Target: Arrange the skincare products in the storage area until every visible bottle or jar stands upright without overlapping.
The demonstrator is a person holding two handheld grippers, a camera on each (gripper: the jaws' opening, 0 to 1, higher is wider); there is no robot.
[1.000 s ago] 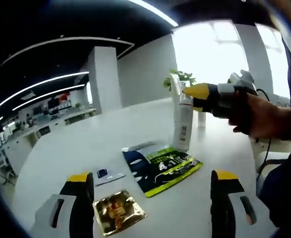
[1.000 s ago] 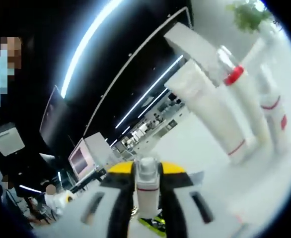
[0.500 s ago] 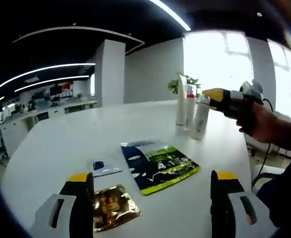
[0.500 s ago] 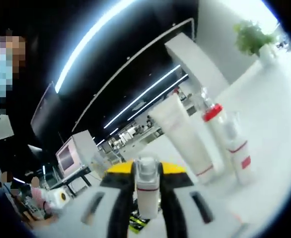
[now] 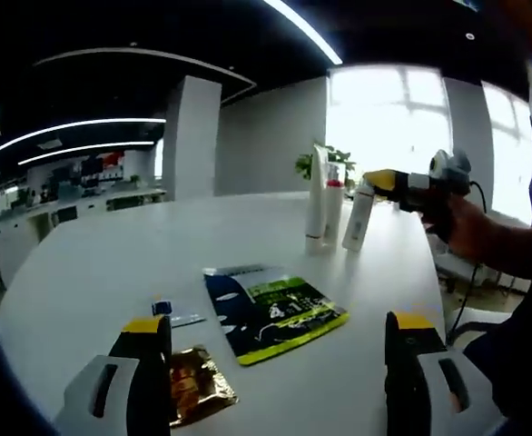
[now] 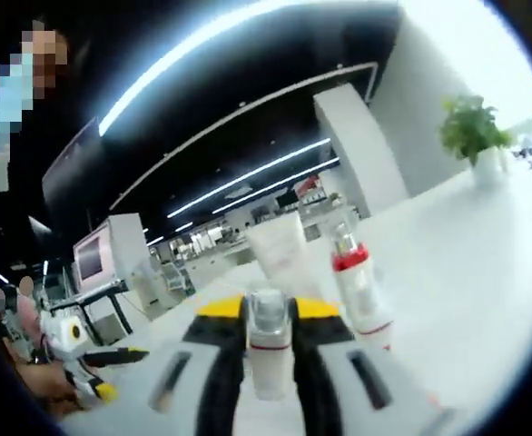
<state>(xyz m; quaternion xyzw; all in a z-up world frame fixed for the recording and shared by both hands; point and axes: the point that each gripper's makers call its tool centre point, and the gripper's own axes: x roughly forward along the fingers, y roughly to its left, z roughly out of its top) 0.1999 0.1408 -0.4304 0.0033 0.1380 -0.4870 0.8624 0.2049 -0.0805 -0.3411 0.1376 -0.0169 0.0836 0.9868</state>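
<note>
A tall white tube (image 5: 317, 198) and a white bottle with a red collar (image 5: 333, 213) stand upright together at the table's far side. Just right of them, my right gripper (image 5: 384, 181) is shut on the top of a small white bottle (image 5: 357, 220), which hangs slightly tilted with its base at the tabletop. In the right gripper view that bottle (image 6: 268, 356) sits between the shut yellow-tipped jaws of my right gripper (image 6: 268, 313), with the tube (image 6: 280, 258) and red-collared bottle (image 6: 358, 289) close ahead. My left gripper (image 5: 280, 363) stands open over the near table.
A dark green-and-blue sachet (image 5: 270, 309), a gold sachet (image 5: 198, 392) and a small white sachet (image 5: 179, 317) lie flat on the white table (image 5: 112, 263). A potted plant (image 6: 473, 138) stands far back. A person's hand (image 5: 470, 232) holds the right gripper.
The right gripper has carried the small bottle in beside the tube and red-collared bottle and lowered it toward the table. The left gripper stays open; its view has shifted slightly.
</note>
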